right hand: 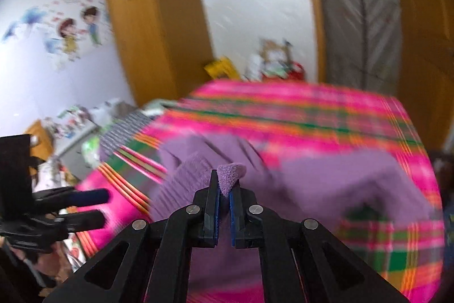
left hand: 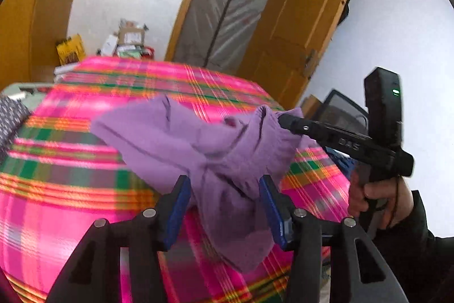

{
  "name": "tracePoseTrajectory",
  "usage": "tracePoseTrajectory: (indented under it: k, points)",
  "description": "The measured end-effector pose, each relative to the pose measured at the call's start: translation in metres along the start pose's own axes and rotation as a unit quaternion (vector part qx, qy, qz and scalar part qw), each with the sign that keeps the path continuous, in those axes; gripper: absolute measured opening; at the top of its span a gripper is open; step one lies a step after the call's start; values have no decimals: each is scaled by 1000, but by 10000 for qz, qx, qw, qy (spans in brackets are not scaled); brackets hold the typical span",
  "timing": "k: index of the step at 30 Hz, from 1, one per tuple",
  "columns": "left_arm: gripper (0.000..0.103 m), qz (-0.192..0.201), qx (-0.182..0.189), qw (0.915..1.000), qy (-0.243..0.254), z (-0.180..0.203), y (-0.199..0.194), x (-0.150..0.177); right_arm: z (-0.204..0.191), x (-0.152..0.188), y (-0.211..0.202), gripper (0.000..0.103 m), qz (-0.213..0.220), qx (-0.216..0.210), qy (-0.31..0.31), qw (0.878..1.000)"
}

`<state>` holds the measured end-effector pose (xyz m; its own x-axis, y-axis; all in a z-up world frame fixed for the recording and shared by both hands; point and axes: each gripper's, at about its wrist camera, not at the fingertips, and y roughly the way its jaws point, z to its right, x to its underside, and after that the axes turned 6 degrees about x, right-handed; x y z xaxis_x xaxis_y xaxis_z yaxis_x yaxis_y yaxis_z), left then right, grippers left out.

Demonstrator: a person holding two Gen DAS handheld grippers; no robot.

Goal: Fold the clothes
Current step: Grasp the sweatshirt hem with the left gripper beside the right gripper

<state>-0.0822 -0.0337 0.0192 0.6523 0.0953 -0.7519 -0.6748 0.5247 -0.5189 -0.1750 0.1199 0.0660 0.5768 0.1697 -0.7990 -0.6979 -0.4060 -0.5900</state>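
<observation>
A purple knit garment (left hand: 170, 138) lies partly bunched on a bed with a pink plaid cover (left hand: 71, 189). My left gripper (left hand: 224, 179) stands wide open, and a hanging fold of the garment sits loosely between its blue pads (left hand: 178, 203). My right gripper (left hand: 283, 121) comes in from the right, held by a person's hand (left hand: 380, 198), and pinches the garment's ribbed edge. In the right wrist view, the right gripper (right hand: 225, 181) is shut on a small tuft of the purple garment (right hand: 326, 175). The left gripper (right hand: 103, 203) shows at the far left with its fingers apart.
A wooden door (left hand: 306, 19) stands open behind the bed, next to a doorway covered by a plastic curtain (left hand: 227, 4). Boxes and clutter (left hand: 127, 41) pile up at the far wall. A wooden wardrobe (right hand: 159, 19) stands on the left. Dark patterned cloth (left hand: 11, 118) lies at the bed's left edge.
</observation>
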Motion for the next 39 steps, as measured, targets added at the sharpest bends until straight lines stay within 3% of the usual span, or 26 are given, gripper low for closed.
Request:
tracePoseTrajectory:
  k: [4,8,9,15,18,20,25,26,27,32,37,39]
  points:
    - [51,-305,9,9995,-79,-2,12,18,23,21,6,13,-394,253,170,9988]
    - [51,-475,-54,9986,-226,-8,17,34,22,26,-11,42,-78,220,-91,9997]
    - [51,-502,-67,9984,-250,-9,18,36,20,24,-16,46,7,181,-148,9997]
    - [51,-574,-100,9977,-357,-9,16,43,5,1,-30,52,391,-129,-795,9960]
    - [51,-593,-26,9974,-412,-10,17,44,-6,-13,-17,56,245,-615,-1404,9879]
    - [51,-698,53,9965,-466,-13,22,42,-8,-17,1,56,-70,-770,-1653,9832]
    - [51,-1169,241,9886,-922,-25,40,37,-10,-17,34,52,-726,-1268,-1890,9711]
    - [51,-1184,268,9880,-958,-26,41,36,-12,-15,34,36,-734,-1314,-1969,9688]
    - [51,-1190,284,9876,-980,-26,42,35,-14,-13,34,11,-755,-1349,-2022,9671]
    - [51,-1307,320,9861,-979,-27,33,22,-16,-15,7,10,-221,-1292,-2104,9688]
    - [51,-673,323,9949,-673,-25,4,-8,-1,-29,-25,9,375,-1117,-1850,9756]
    - [51,-733,285,9947,-669,-26,14,-6,1,-32,-32,9,490,-1055,-1767,9774]
